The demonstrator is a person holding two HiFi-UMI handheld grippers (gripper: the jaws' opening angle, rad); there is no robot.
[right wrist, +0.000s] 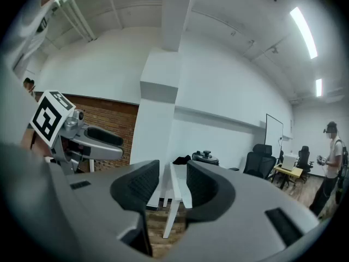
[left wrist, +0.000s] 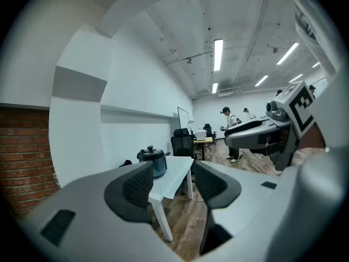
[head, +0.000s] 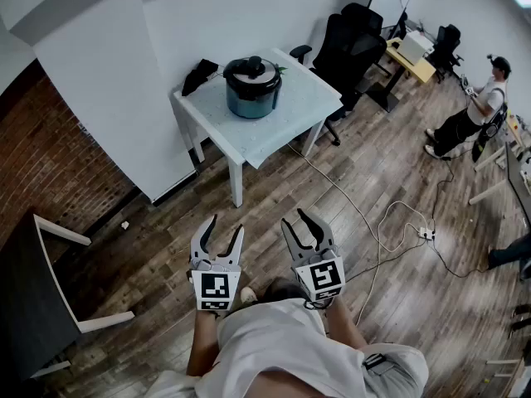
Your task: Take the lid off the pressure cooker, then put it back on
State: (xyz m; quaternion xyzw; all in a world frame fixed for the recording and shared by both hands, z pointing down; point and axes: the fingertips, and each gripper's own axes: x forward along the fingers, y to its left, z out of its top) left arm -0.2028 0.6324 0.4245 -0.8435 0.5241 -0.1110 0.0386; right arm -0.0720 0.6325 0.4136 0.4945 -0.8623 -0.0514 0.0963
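Black lid [head: 251, 67] sits on the pressure cooker [head: 253, 99], well ahead of both grippers. Left gripper [head: 225, 225] and right gripper [head: 299, 221] are narrowly spread and empty. Gaps that slim could, I reckon, knock the knob instead of straddling it.

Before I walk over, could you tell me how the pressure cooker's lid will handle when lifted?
The lid looks rigid, probably metal, so likely stiff and heavy. Its small top knob may give a narrow, slippery hold. Seated on the pot, it may resist a straight lift.
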